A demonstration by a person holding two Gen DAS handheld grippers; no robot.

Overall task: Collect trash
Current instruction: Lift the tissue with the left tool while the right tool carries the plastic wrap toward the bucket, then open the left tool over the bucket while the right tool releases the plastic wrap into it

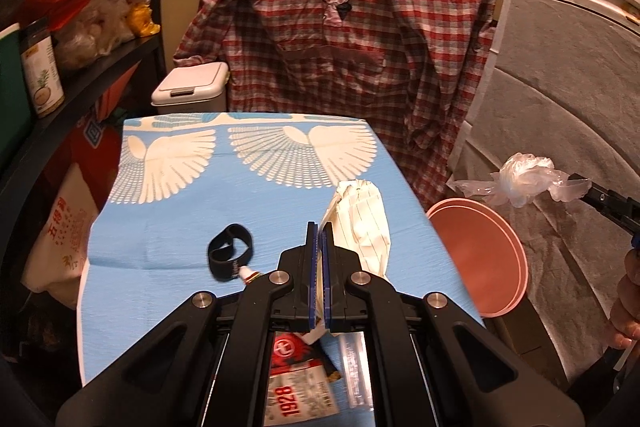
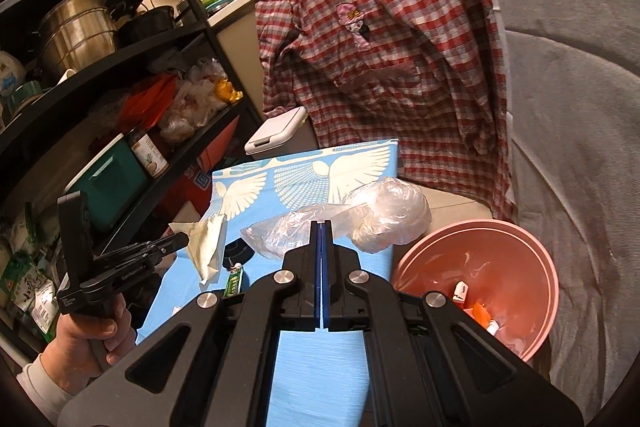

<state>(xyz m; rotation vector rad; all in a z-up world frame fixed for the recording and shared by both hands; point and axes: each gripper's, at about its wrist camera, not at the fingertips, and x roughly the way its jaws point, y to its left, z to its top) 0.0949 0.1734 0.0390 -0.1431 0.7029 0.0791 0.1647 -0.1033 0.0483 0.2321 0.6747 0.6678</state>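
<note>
My left gripper [image 1: 320, 227] is shut on a crumpled white paper napkin [image 1: 366, 223] and holds it above the blue table [image 1: 180, 211]. It also shows in the right wrist view [image 2: 182, 241] with the napkin [image 2: 208, 243]. My right gripper [image 2: 321, 225] is shut on a clear plastic bag [image 2: 360, 223], held near the table's right edge beside the pink bin [image 2: 536, 267]. In the left wrist view the bag [image 1: 520, 183] hangs above the bin [image 1: 480, 259]. The bin holds some scraps.
On the table lie a black strap loop [image 1: 230, 255], a small tube [image 2: 234, 281] and a printed wrapper [image 1: 300, 395]. A black shelf [image 2: 168, 39] stands left, a white lidded bin [image 1: 192, 87] behind the table, a plaid shirt [image 1: 360, 39] hangs at the back.
</note>
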